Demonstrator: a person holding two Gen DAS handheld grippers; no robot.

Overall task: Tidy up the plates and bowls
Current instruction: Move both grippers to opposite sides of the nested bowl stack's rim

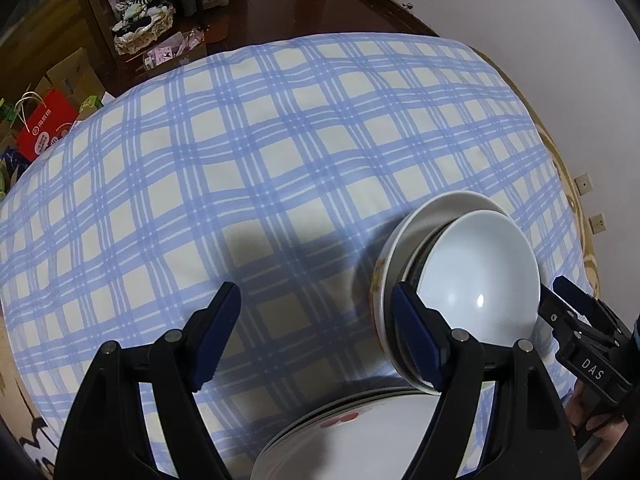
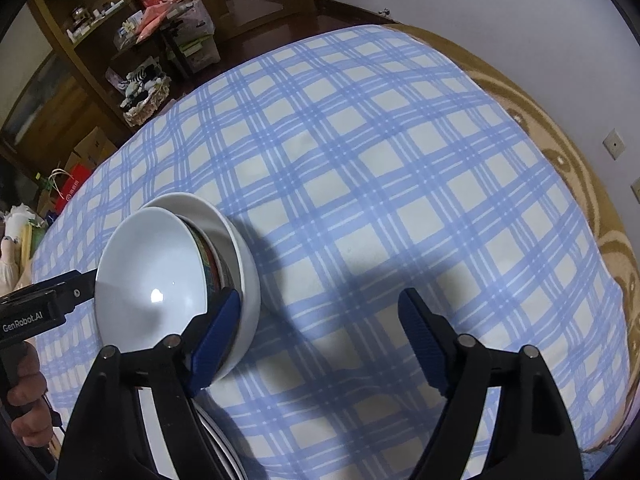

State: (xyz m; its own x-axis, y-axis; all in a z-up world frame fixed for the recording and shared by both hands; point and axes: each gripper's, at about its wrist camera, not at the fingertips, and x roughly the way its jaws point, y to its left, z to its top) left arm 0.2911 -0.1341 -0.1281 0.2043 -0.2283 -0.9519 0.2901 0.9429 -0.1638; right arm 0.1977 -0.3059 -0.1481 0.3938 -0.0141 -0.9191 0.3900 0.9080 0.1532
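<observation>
Both tools stand with jaws apart and hold nothing: the left tool (image 1: pixel 316 336) hangs over the checked desk cloth (image 1: pixel 280 140), the right tool (image 2: pixel 320 340) likewise. Nested bowls (image 2: pixel 176 280) sit between them. Only the left view shows stacked plates (image 1: pixel 352 440) below.

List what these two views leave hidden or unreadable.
- Stack of white plates: cut off by the left wrist view's bottom edge, count unclear.
- Patterned middle bowl: mostly hidden between two nested white bowls.
- Red paper bag: print too small.
</observation>
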